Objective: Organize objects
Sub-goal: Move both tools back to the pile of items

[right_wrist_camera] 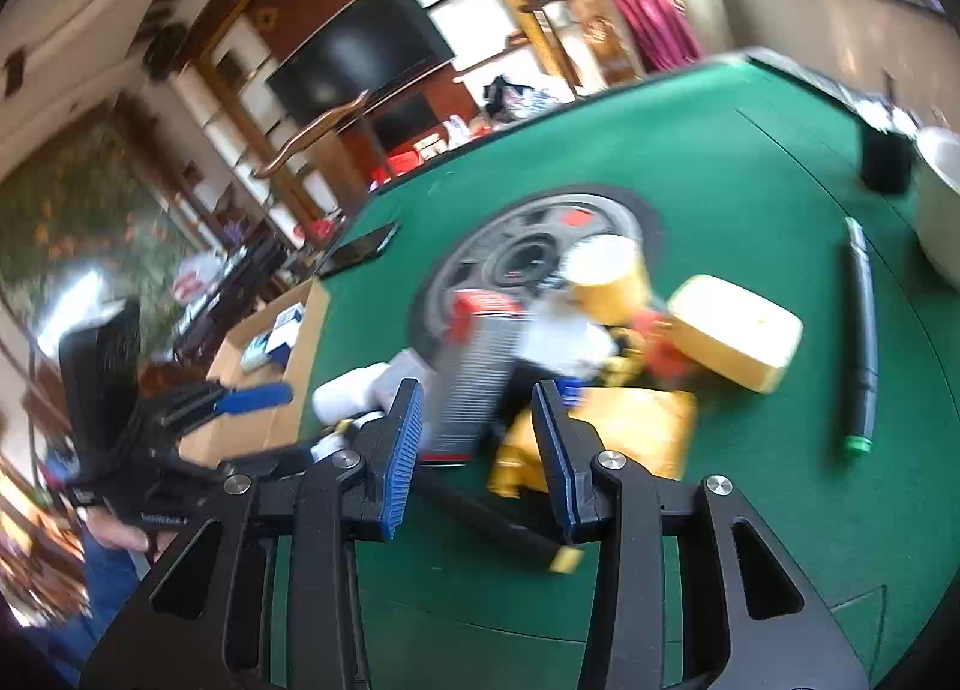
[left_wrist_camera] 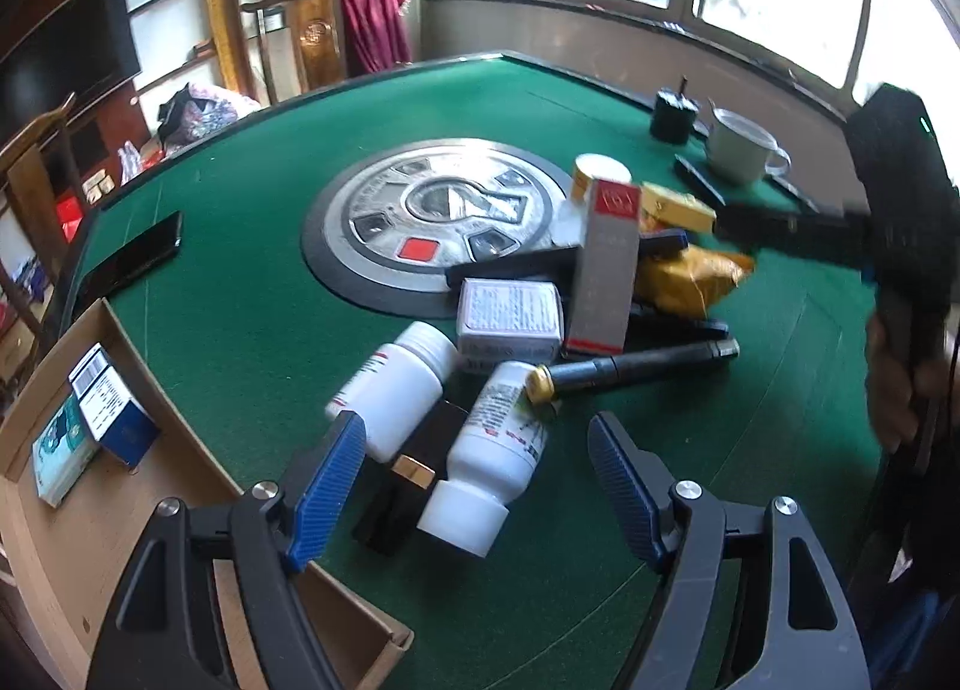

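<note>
While cardboard box [left_wrist_camera: 180,486] overhangs table [left_wrist_camera: 240,282] edge | left gripper [left_wrist_camera: 480,486] gapes, empty

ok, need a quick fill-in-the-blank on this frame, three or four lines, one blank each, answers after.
1. The cardboard box sits at the table's edge and already holds small ____.
2. The table is covered in ____ felt.
3. The two white bottles in front of the left tool are lying on their ____.
4. Neither the left tool nor the right tool holds ____.

Missing words: cartons; green; sides; anything
</note>
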The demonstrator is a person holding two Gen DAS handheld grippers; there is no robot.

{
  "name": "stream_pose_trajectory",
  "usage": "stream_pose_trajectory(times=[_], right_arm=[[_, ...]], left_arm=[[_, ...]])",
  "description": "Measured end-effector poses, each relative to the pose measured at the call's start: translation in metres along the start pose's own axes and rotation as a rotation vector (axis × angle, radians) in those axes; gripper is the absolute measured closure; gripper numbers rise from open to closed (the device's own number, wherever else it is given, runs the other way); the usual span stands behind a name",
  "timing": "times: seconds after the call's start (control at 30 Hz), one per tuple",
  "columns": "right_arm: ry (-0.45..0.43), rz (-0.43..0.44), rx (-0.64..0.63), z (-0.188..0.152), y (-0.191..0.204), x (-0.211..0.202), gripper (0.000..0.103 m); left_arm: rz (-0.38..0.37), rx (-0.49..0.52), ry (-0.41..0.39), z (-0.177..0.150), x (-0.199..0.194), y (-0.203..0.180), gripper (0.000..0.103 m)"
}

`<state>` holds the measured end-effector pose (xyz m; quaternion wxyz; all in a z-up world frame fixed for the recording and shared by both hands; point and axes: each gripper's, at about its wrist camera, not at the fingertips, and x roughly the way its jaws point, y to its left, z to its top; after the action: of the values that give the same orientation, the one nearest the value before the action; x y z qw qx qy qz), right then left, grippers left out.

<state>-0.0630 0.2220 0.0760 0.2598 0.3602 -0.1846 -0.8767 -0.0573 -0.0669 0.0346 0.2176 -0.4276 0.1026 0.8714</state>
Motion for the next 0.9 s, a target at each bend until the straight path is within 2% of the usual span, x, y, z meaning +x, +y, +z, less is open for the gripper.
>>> stream_pose_trajectory(times=[0.13, 0.3, 0.4, 0.57, 0.67, 0.8, 0.9], right_arm=[[-0.002, 0.079, 0.107, 0.004, -0.023, -0.002, 0.066], [0.076, 0.163, 0.007, 0.0, 0.006, 0.013, 0.066], [0.134, 0.147, -0.08, -0.008, 0.023, 0.025, 0.065], [0.208, 0.091, -0.135, -0.018, 0.03, 0.047, 0.065], [0.225, 0.093, -0.134, -0.021, 0.027, 0.05, 0.065], [0.295, 0.144, -0.137, -0.027, 0.029, 0.059, 0.065], [0.313, 0.119, -0.195, -0.034, 0.038, 0.064, 0.065]], left_arm=[[0.01, 0.066, 0.028, -0.002, 0.01, -0.016, 0.026], [0.009, 0.079, 0.037, -0.003, 0.017, -0.02, 0.026], [-0.024, 0.055, 0.027, -0.003, 0.018, -0.018, 0.026], [-0.055, 0.052, 0.034, -0.005, 0.022, -0.023, 0.026], [-0.134, 0.048, 0.038, -0.005, 0.02, -0.027, 0.026], [-0.137, 0.055, 0.069, -0.007, 0.025, -0.028, 0.026], [-0.124, 0.038, 0.066, -0.006, 0.026, -0.025, 0.026]])
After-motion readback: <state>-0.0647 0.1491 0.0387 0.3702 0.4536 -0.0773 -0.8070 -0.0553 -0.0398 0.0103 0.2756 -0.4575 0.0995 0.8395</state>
